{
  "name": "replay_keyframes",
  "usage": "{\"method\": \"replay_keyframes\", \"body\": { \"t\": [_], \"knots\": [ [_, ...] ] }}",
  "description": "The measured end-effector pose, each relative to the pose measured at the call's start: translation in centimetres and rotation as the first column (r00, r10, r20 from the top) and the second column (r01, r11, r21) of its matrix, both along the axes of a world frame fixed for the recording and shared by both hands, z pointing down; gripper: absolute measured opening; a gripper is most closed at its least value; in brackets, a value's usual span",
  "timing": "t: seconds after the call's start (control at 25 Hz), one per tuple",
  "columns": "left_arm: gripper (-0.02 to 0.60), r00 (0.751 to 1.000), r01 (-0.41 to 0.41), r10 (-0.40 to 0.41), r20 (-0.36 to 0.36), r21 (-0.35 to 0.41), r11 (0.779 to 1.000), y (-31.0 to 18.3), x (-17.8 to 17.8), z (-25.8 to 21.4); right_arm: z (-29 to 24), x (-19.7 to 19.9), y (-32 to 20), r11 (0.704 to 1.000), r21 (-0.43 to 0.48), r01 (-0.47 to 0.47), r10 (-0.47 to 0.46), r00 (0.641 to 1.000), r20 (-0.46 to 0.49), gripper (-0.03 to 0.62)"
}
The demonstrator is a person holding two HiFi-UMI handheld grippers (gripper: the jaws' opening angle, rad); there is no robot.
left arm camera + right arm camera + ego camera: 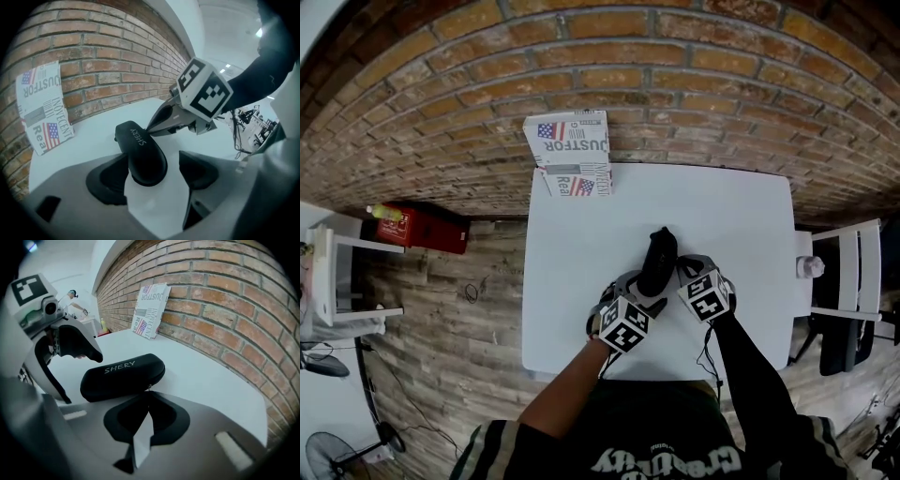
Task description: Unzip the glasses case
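Note:
A black glasses case (657, 258) printed SHERY lies zipped on the white table (572, 281). My left gripper (641, 289) is open, and its jaws straddle the case's near end (143, 152). The left pad (110, 180) sits close against the case's side, while the right pad (199, 171) stands well clear of it. My right gripper (679, 269) is shut, its tips meeting at the small zipper pull (149, 387) on the long side of the case (123, 376). In the left gripper view the right gripper's tips (149, 129) touch the case's flank.
A box printed like a newspaper (572, 150) leans against the brick wall (694, 84) at the table's back left. A small white object (809, 267) sits by the table's right edge, and a white chair (848, 272) stands beyond it. A red box (422, 225) lies on the floor to the left.

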State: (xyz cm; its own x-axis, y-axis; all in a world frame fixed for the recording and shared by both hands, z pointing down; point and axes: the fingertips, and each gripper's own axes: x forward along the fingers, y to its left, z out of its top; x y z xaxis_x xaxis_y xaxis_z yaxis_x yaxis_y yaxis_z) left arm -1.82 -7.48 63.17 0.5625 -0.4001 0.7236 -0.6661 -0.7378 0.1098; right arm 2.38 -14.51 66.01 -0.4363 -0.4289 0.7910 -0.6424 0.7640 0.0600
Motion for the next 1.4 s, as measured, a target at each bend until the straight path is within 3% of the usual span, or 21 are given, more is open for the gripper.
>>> {"method": "replay_keyframes", "body": {
  "t": [0.16, 0.44, 0.68, 0.92, 1.04, 1.12, 1.24, 1.4],
  "knots": [
    [0.311, 0.996, 0.024, -0.026, 0.085, 0.031, 0.999, -0.3, -0.4, 1.6, 0.4, 0.5, 2.0, 0.999, -0.049, -0.013, 0.014, 1.000, 0.019, 0.014],
    [0.291, 0.990, 0.092, -0.095, 0.102, 0.033, 0.995, -1.0, -3.4, 1.8, 0.7, 1.2, 6.3, 0.995, -0.090, -0.033, 0.037, 0.998, 0.046, 0.014],
    [0.279, 0.989, 0.093, -0.093, 0.114, 0.009, 0.996, -0.4, -4.0, 2.4, 1.1, -0.4, 9.3, 0.993, -0.115, -0.004, 0.012, 0.998, 0.069, 0.014],
    [0.284, 0.999, 0.017, -0.020, 0.041, 0.081, 0.997, -1.1, -0.9, -1.2, 1.4, -0.5, 9.2, 0.992, -0.121, -0.035, 0.045, 0.996, 0.075, 0.015],
    [0.271, 0.996, -0.072, 0.068, 0.050, 0.077, 0.994, -1.5, 1.1, -1.4, 1.3, -0.7, 8.9, 0.993, -0.115, -0.040, 0.050, 0.995, 0.084, 0.014],
    [0.222, 0.990, -0.119, 0.115, 0.076, 0.048, 0.992, -1.5, 1.8, -0.6, 1.2, -0.8, 8.8, 0.993, -0.112, -0.043, 0.053, 0.994, 0.092, 0.015],
    [0.166, 0.992, -0.096, 0.092, 0.084, 0.056, 0.994, -2.5, 1.5, -0.3, 1.2, -0.9, 8.5, 0.993, -0.108, -0.051, 0.062, 0.992, 0.107, 0.015],
    [0.161, 0.994, -0.083, 0.079, 0.073, 0.056, 0.995, -2.5, 1.5, -0.3, 1.5, -0.9, 8.5, 0.992, -0.113, -0.048, 0.060, 0.992, 0.108, 0.015]
  ]
}}
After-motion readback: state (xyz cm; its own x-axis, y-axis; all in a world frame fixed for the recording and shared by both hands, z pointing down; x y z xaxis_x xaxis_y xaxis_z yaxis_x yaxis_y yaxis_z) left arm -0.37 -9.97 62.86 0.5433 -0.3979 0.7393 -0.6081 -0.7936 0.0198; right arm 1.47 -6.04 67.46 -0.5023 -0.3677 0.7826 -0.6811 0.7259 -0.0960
